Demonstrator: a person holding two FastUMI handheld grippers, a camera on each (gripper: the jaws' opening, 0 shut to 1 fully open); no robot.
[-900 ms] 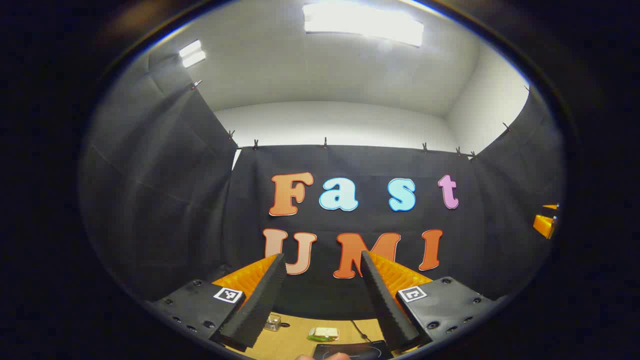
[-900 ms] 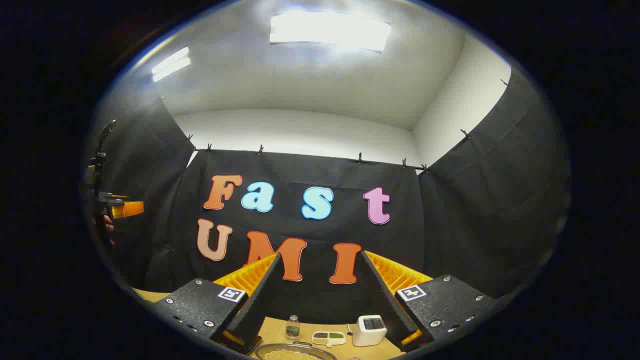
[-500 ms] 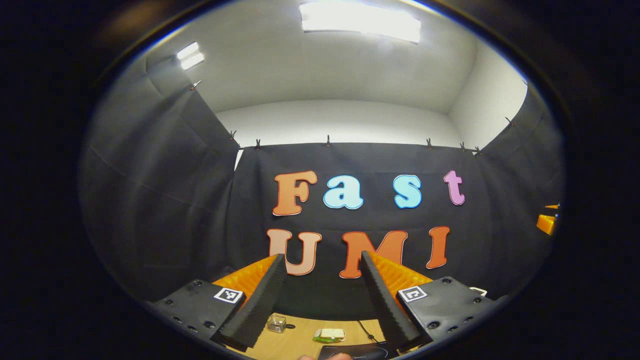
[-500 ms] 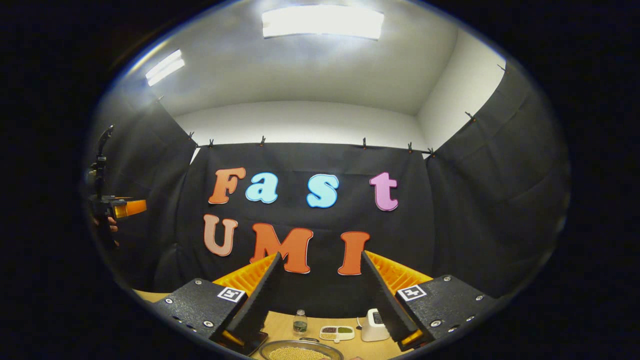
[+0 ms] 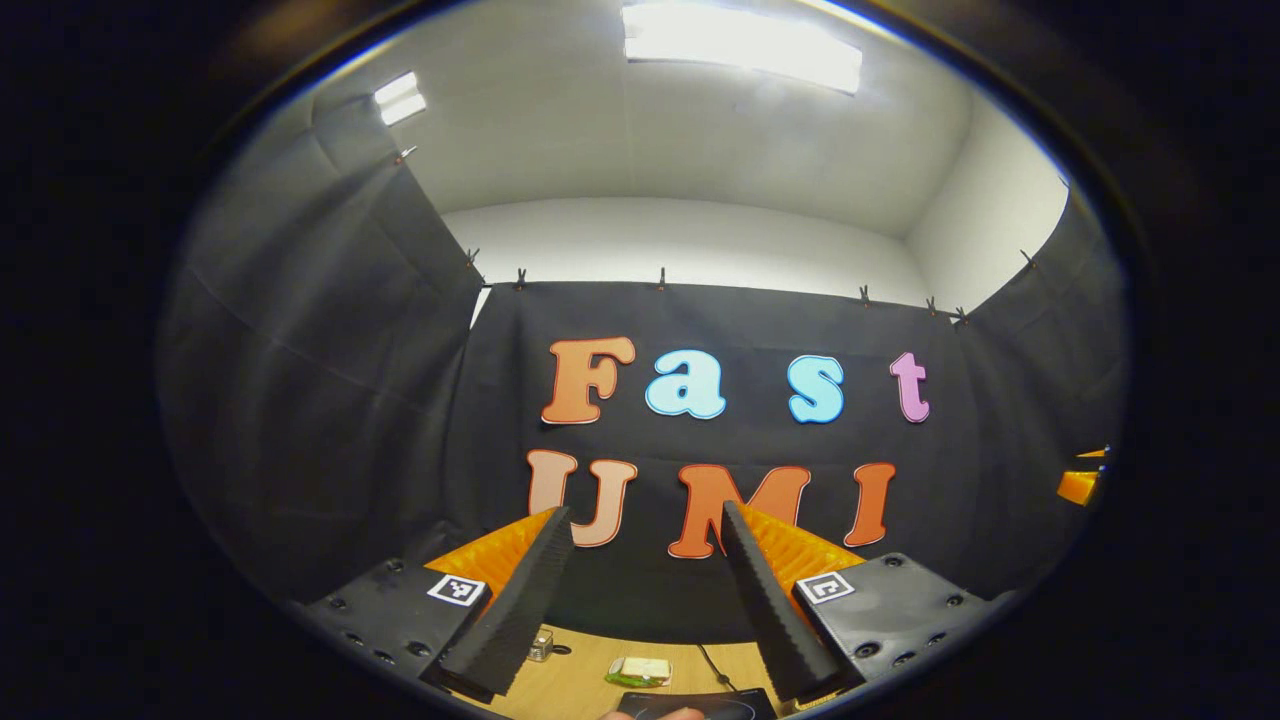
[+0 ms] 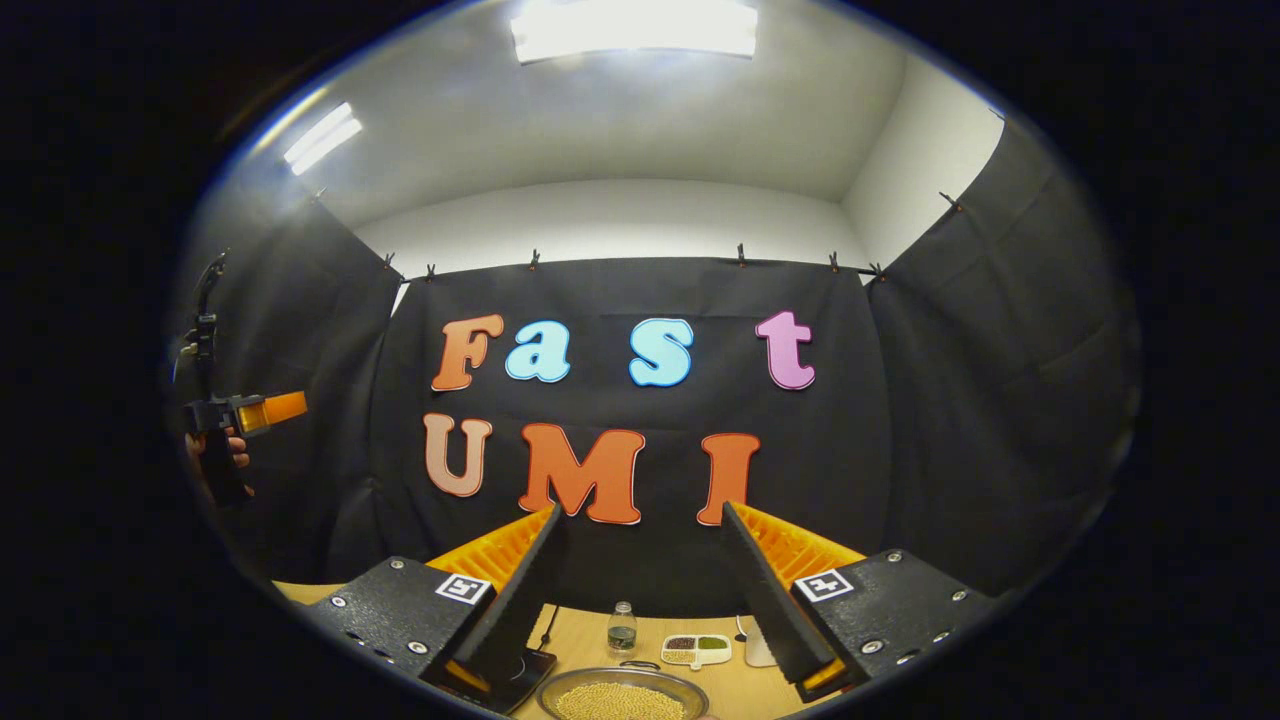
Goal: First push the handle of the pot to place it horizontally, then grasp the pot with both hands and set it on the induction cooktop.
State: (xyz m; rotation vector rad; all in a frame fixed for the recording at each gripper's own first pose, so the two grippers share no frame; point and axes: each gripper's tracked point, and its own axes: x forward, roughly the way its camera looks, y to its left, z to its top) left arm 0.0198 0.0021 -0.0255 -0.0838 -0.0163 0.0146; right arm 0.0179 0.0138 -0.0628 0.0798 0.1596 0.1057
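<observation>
Both tools, left (image 5: pixel 640 600) and right (image 6: pixel 640 600), hang spread and empty, well above the table (image 6: pixel 590 640).

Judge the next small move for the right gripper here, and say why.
Probably tilt the right gripper down toward the pot: its jaws stand open with nothing between them, aimed at the booth wall, while the pot sits low on the table below.

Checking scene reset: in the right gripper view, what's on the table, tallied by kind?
pot of yellow grains: 1
small bottle: 1
divided dish: 1
white appliance, partly hidden: 1
induction cooktop, corner only: 1
Total: 5
</observation>
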